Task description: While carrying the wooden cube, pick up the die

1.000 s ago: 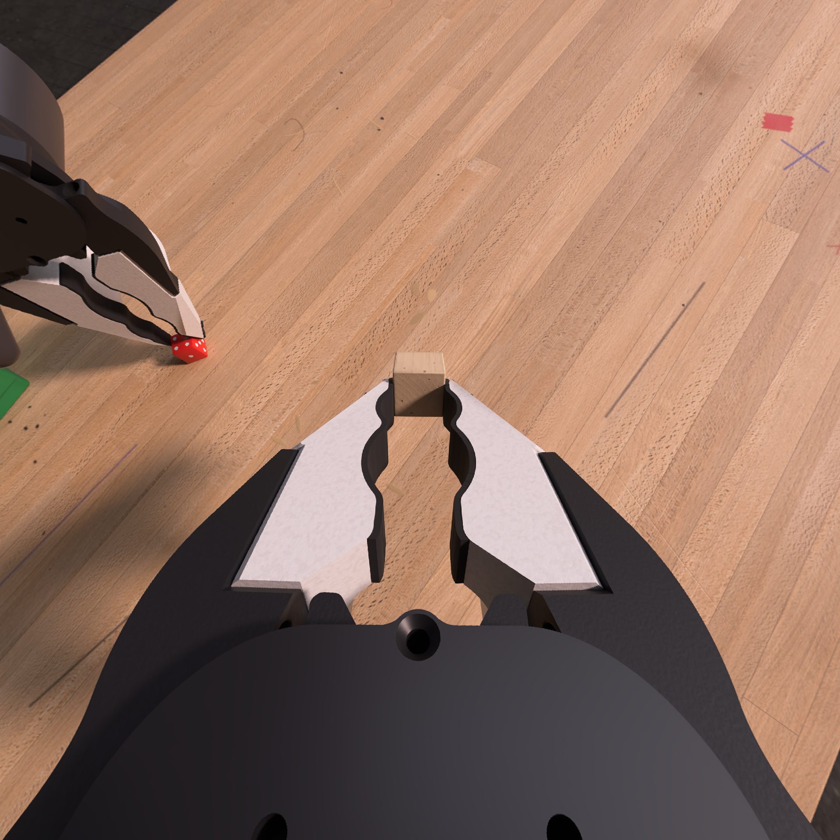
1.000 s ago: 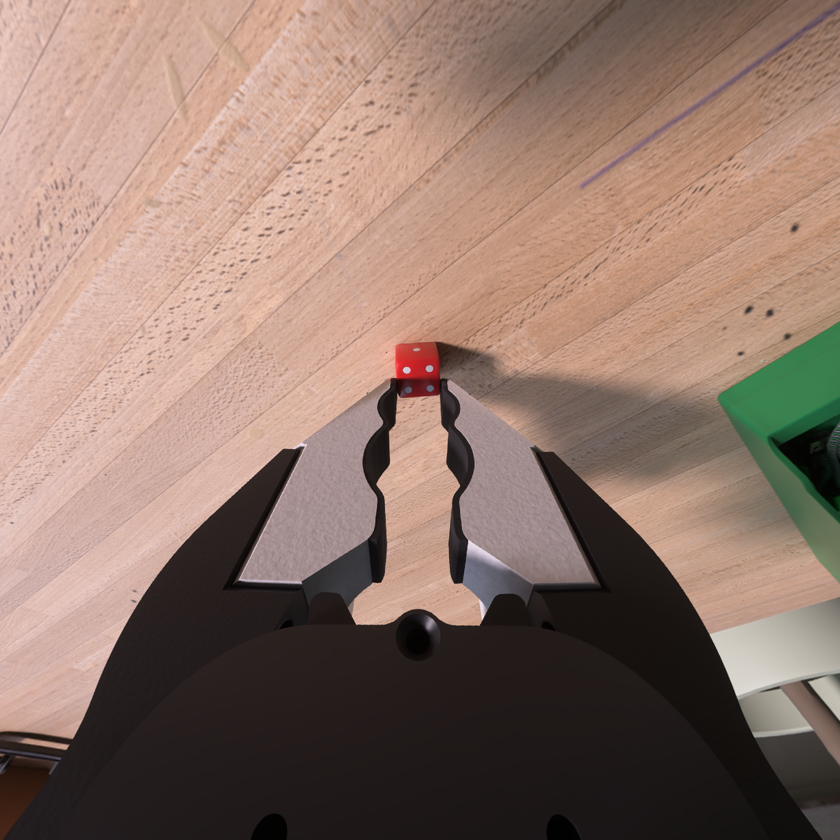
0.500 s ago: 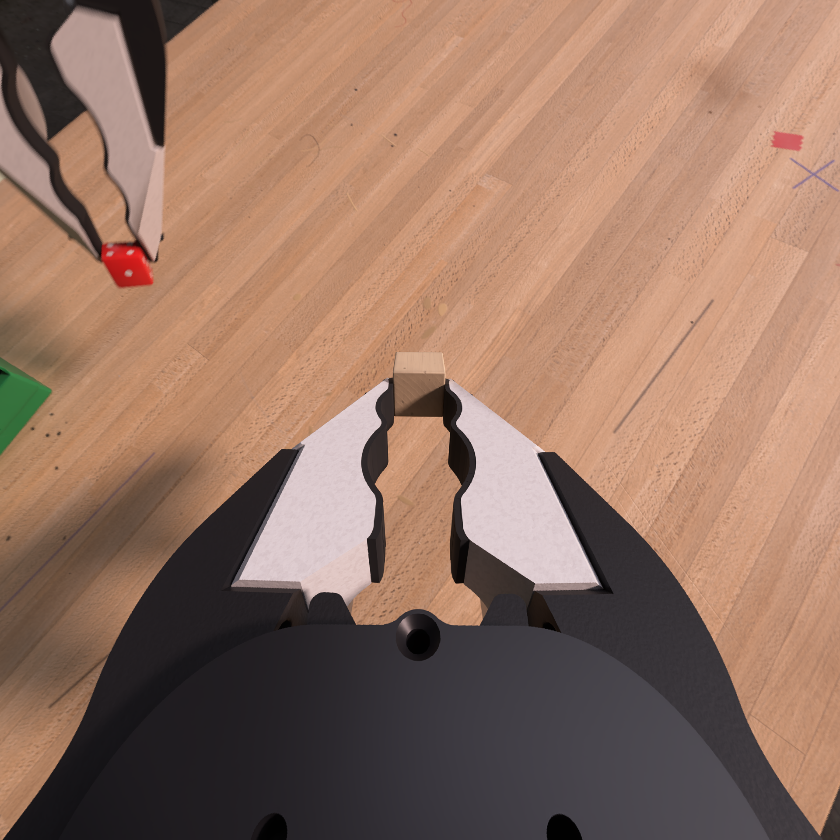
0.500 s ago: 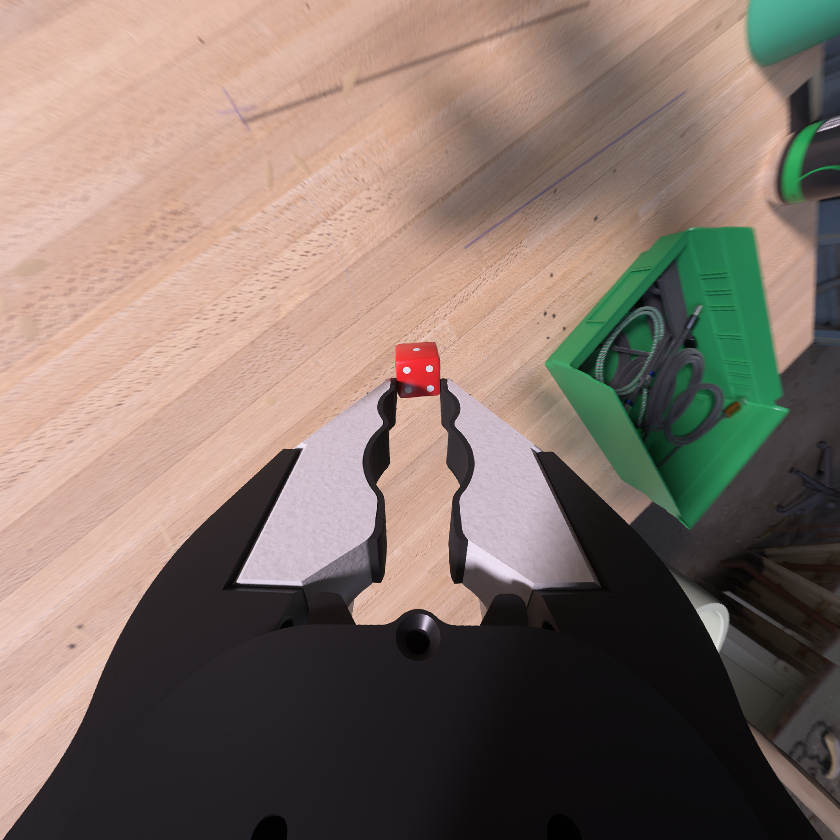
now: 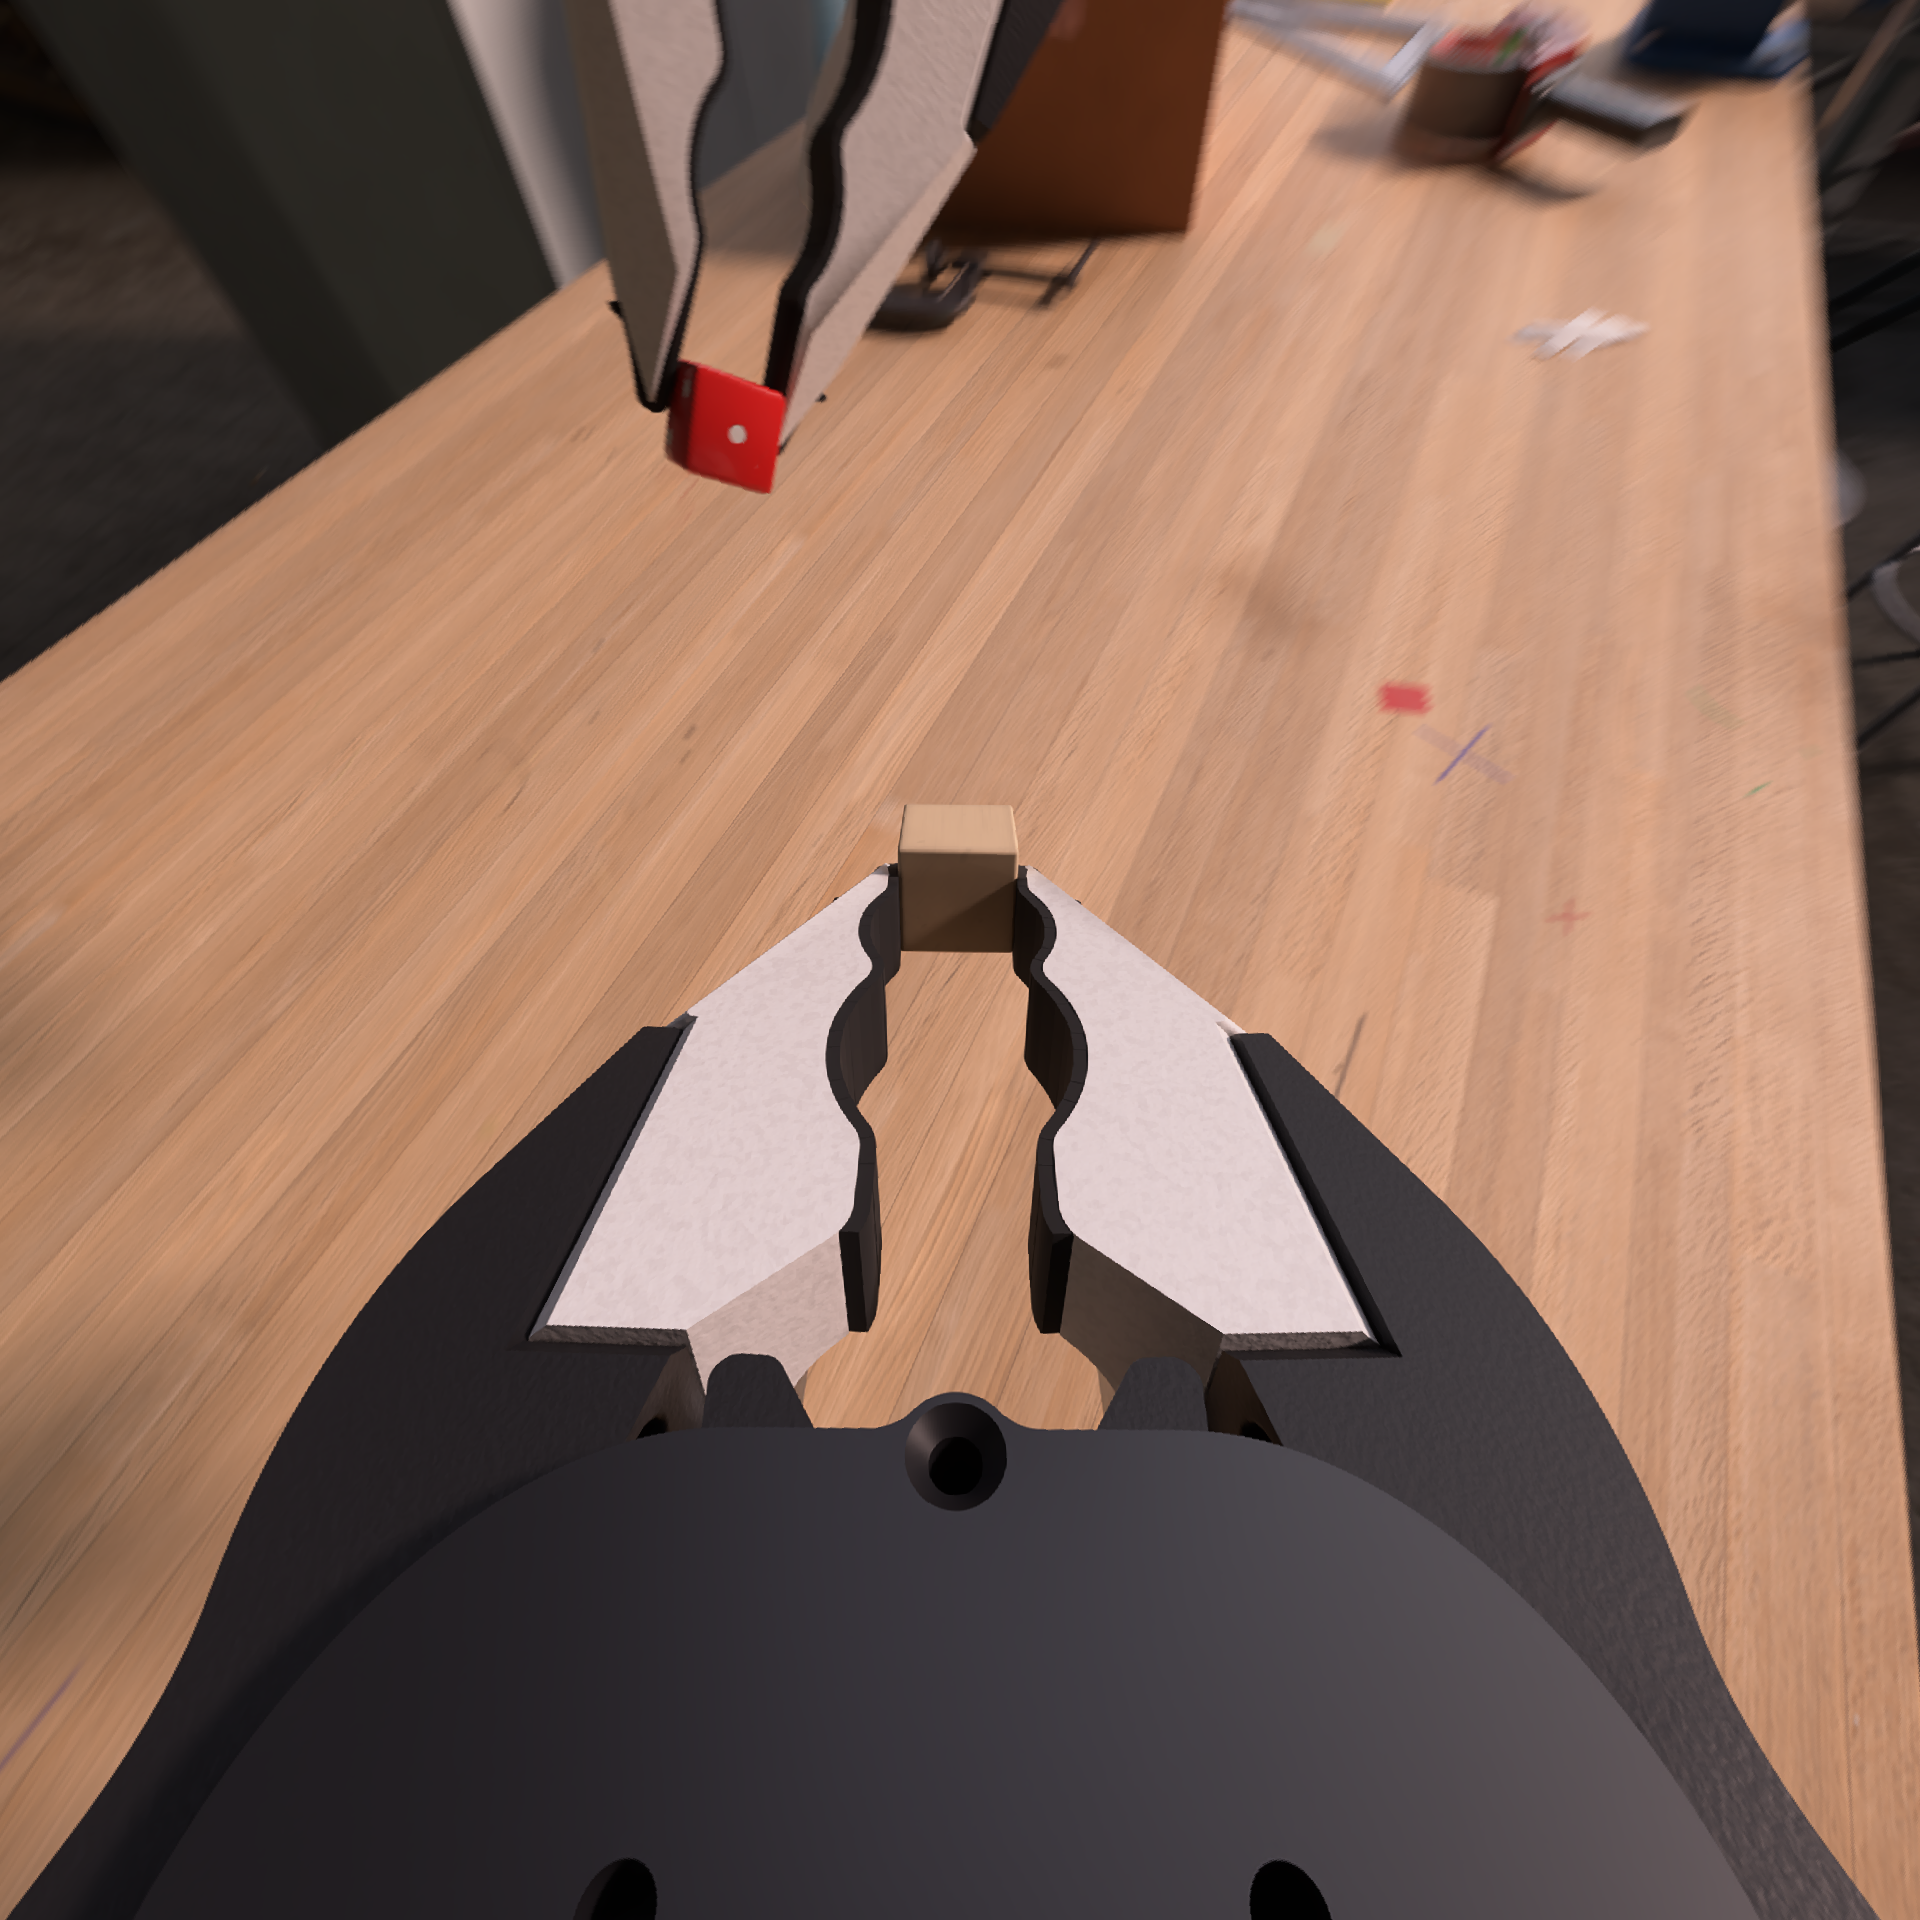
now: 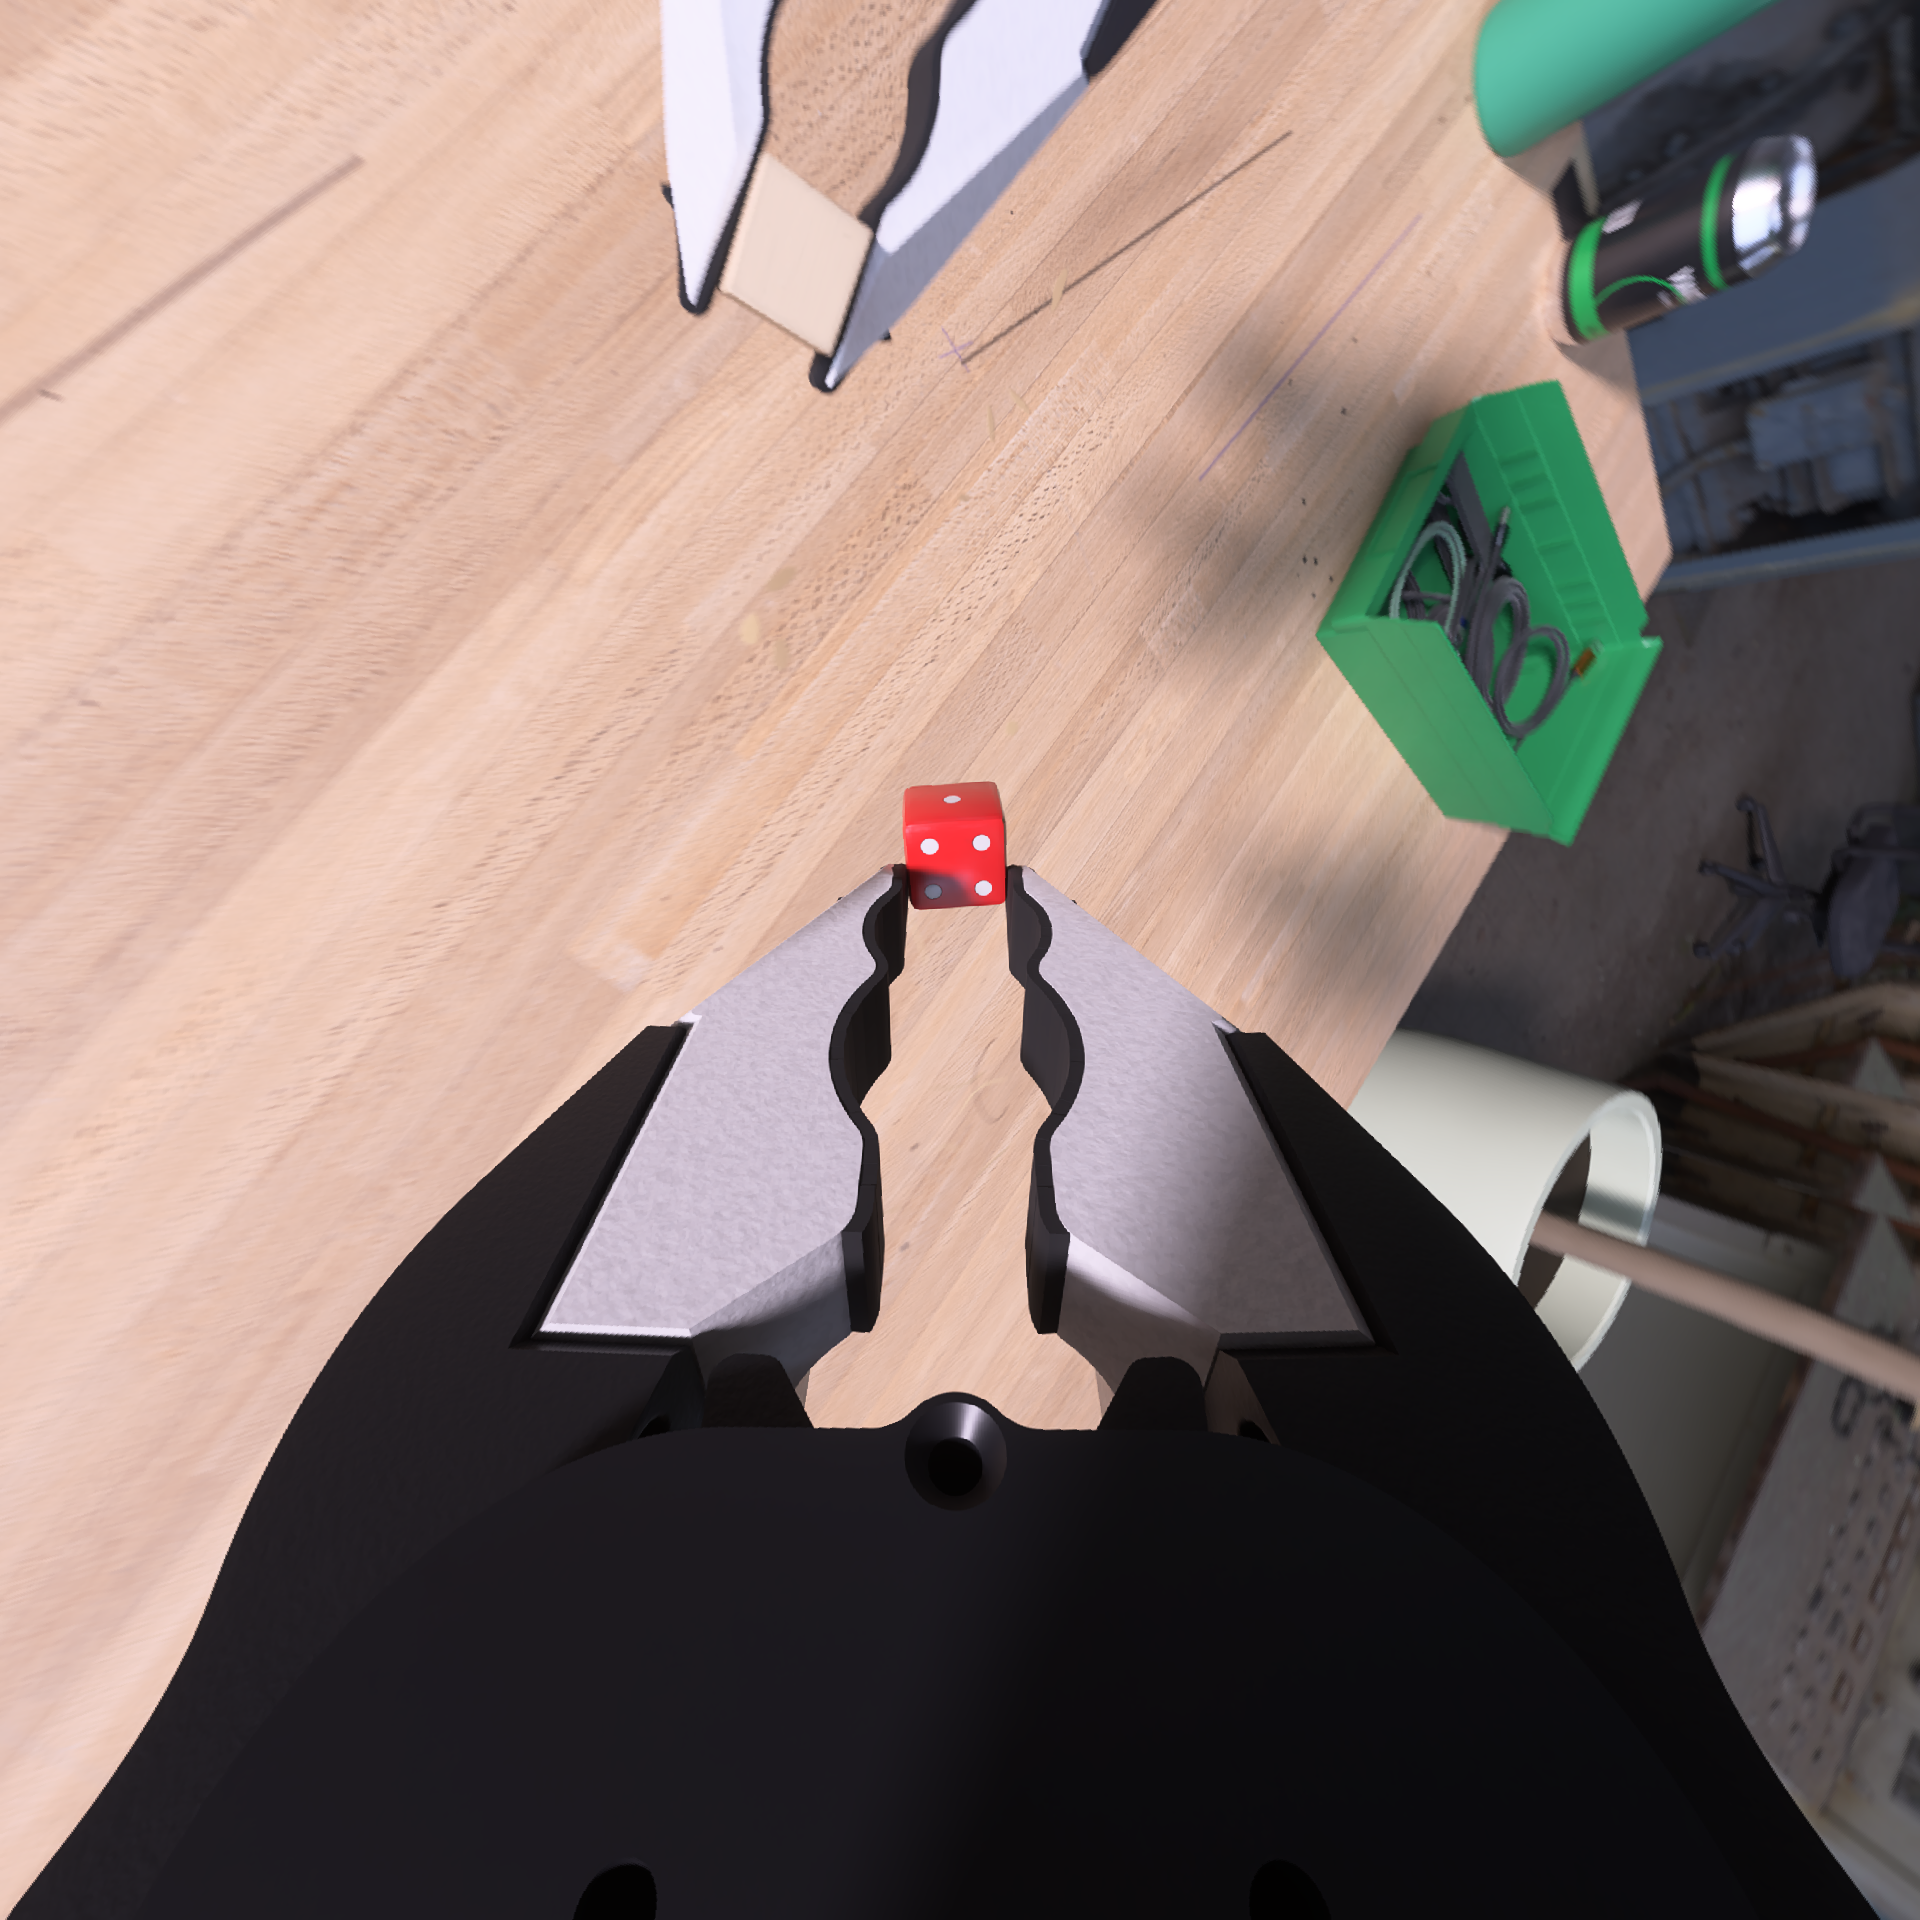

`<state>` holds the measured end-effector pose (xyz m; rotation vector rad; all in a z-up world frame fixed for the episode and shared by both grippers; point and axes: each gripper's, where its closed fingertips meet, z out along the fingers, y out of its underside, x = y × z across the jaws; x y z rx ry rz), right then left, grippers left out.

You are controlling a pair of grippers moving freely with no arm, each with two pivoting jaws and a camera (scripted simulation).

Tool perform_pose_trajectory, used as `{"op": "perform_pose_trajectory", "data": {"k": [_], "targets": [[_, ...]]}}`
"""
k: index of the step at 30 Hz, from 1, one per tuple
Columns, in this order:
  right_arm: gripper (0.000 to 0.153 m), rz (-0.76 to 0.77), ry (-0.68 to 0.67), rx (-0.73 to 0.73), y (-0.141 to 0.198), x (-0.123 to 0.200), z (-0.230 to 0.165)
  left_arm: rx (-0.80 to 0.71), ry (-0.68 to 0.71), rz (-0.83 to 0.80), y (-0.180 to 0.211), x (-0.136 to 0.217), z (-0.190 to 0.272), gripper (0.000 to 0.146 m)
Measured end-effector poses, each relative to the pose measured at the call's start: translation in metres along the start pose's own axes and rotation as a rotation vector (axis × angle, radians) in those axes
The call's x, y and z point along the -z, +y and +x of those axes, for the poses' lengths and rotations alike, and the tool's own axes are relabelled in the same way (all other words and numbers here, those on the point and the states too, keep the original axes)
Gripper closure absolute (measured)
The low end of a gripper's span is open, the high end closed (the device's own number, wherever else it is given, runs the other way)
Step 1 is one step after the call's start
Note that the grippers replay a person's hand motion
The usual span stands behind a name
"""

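My left gripper [image 5: 956, 902] is shut on the small wooden cube [image 5: 956, 875] and holds it above the wooden table [image 5: 520, 831]. My right gripper [image 6: 954, 883] is shut on the red die [image 6: 953, 840] and holds it well above the table. In the left wrist view the right gripper [image 5: 727, 400] hangs at the upper left with the die [image 5: 725, 436] between its tips. In the right wrist view the left gripper [image 6: 774, 312] shows at the top with the cube [image 6: 795, 255].
A green bin [image 6: 1496, 623] of grey cables sits near the table edge. A black and green can [image 6: 1683, 239] and a teal cylinder [image 6: 1590, 62] lie beyond it. A brown box [image 5: 1081, 114] and clutter [image 5: 1475, 83] stand at the far end. A white bucket [image 6: 1507, 1174] is off the table.
The right gripper has lifted the die off the table and risen high. The left gripper kept the cube and tilted its view up towards the table's far end.
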<state>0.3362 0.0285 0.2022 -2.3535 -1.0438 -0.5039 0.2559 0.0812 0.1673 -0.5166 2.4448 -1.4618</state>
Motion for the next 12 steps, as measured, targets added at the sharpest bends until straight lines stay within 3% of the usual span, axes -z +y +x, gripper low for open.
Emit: {"op": "perform_pose_trajectory", "data": {"k": [6, 12], "targets": [[0.134, 0.105, 0.088, -0.186, 0.004, 0.084, -0.071, -0.041, 0.194, 0.180, -0.052, -0.044, 0.043, 0.126], [0.134, 0.214, 0.114, -0.331, 0.014, 0.131, -0.130, -0.089, 0.298, 0.181, -0.080, -0.100, 0.072, 0.126]]}}
